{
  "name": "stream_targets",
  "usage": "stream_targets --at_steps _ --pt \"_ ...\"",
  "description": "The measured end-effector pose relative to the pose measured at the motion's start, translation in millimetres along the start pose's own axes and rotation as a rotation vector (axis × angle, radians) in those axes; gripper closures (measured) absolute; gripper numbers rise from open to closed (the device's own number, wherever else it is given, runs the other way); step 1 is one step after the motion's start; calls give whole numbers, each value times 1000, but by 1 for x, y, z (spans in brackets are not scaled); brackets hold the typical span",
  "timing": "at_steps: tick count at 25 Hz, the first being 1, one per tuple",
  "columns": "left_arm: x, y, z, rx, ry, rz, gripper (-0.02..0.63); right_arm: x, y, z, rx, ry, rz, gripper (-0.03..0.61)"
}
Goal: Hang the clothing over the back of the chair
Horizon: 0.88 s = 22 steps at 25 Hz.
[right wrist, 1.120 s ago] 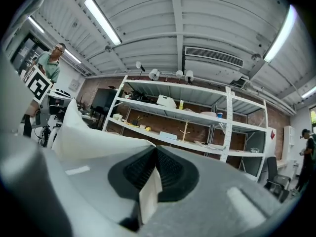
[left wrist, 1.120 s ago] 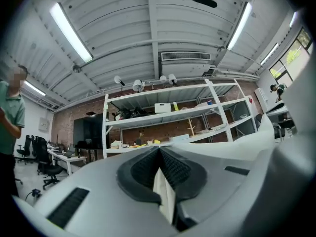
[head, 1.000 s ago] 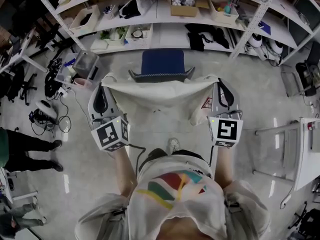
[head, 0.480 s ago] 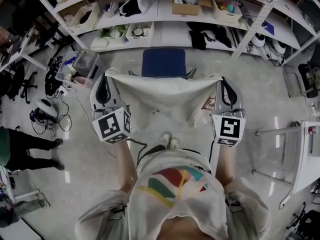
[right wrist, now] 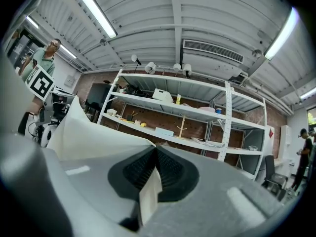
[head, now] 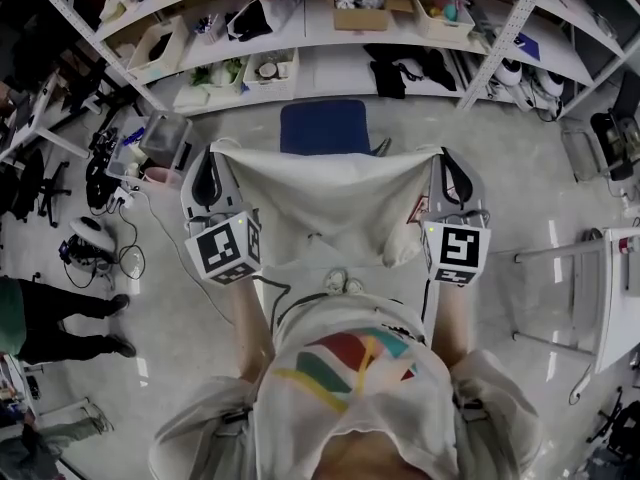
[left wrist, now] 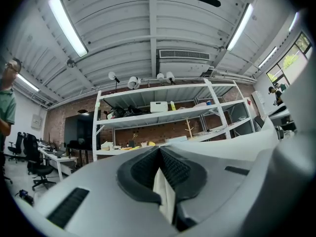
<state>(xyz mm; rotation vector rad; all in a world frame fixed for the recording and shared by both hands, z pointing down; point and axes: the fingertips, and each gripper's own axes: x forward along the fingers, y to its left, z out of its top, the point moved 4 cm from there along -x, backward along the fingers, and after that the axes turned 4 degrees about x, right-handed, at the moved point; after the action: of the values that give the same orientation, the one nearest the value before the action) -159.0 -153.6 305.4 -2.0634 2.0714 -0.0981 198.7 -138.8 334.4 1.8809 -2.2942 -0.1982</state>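
A white T-shirt (head: 325, 203) with a small red print near its right edge is stretched flat between my two grippers in the head view. My left gripper (head: 212, 150) is shut on the shirt's left upper corner; white cloth (left wrist: 165, 194) is pinched between its black pads. Shut on the right upper corner is my right gripper (head: 442, 154), with a fold of cloth (right wrist: 149, 194) in its pads. The blue chair (head: 323, 126) stands just beyond the shirt's far edge, its nearer part hidden under the cloth.
White metal shelving (head: 300, 38) with boxes, bins and dark clothes runs along the far side. Cables and gear (head: 105, 168) lie on the floor at left, and a person's legs (head: 60, 313) stand there. A white frame (head: 600, 298) is at right.
Both grippers and the stretched shirt have moved slightly forward toward the chair, so more of the chair is covered. My feet have stepped up under the shirt's near edge.
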Motion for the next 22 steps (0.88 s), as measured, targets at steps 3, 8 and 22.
stream_targets --at_steps 3,8,22 --pt "9 2 9 1 -25 -7 600 7 -3 9 -16 -24 -14 572" --pt "25 16 33 21 -95 0 600 23 -12 45 -50 -109 -34 572" --pt "83 58 160 126 -294 15 600 69 -52 210 -137 -399 -52 572"
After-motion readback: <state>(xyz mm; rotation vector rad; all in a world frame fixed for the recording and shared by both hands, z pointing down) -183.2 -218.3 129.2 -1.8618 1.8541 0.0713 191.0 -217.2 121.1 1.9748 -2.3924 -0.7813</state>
